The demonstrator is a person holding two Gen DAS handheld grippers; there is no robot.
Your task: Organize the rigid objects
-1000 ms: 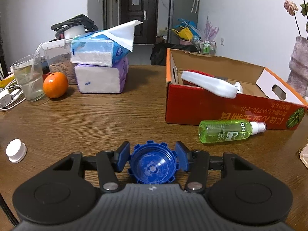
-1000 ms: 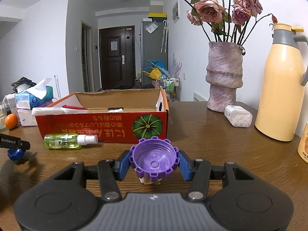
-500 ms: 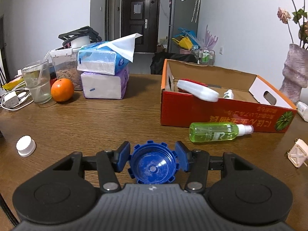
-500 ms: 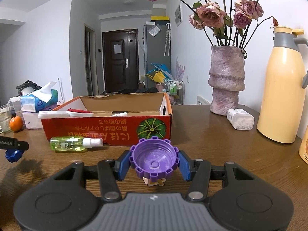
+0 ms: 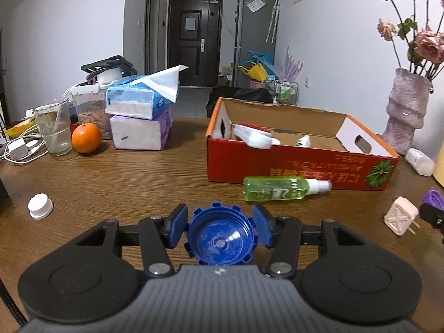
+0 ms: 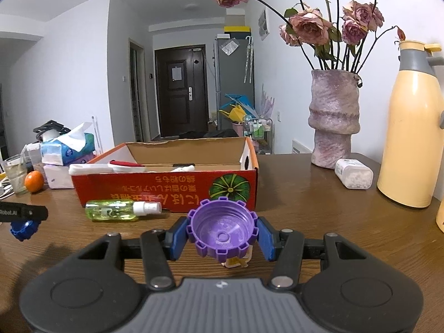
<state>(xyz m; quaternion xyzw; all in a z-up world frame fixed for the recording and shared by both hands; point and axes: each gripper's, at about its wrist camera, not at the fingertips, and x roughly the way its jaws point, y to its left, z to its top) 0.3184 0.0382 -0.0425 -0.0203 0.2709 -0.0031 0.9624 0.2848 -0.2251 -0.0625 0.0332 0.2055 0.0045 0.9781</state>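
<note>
My left gripper (image 5: pixel 219 229) is shut on a blue toothed cap (image 5: pixel 219 238), held above the wooden table (image 5: pixel 138 177). My right gripper (image 6: pixel 222 234) is shut on a purple toothed cap (image 6: pixel 222 231), with a small pale object (image 6: pixel 236 262) partly hidden under it. An open red cardboard box (image 5: pixel 299 163) (image 6: pixel 166 187) stands ahead of both, holding white items. A green spray bottle (image 5: pixel 277 188) (image 6: pixel 116 210) lies against its front wall. In the right wrist view the left gripper (image 6: pixel 23 217) shows at the far left with the blue cap.
A white cap (image 5: pixel 40 206) and a white plug (image 5: pixel 401 219) lie loose on the table. Tissue packs (image 5: pixel 141 116), an orange (image 5: pixel 86 138) and a glass (image 5: pixel 54 130) stand at the back left. A vase (image 6: pixel 334 119), a white container (image 6: pixel 353 173) and a yellow thermos (image 6: pixel 410 133) stand at the right.
The left gripper has pulled back and risen a little with the blue cap, so the box and bottle look farther and the plug has come into view. The right gripper has stayed put.
</note>
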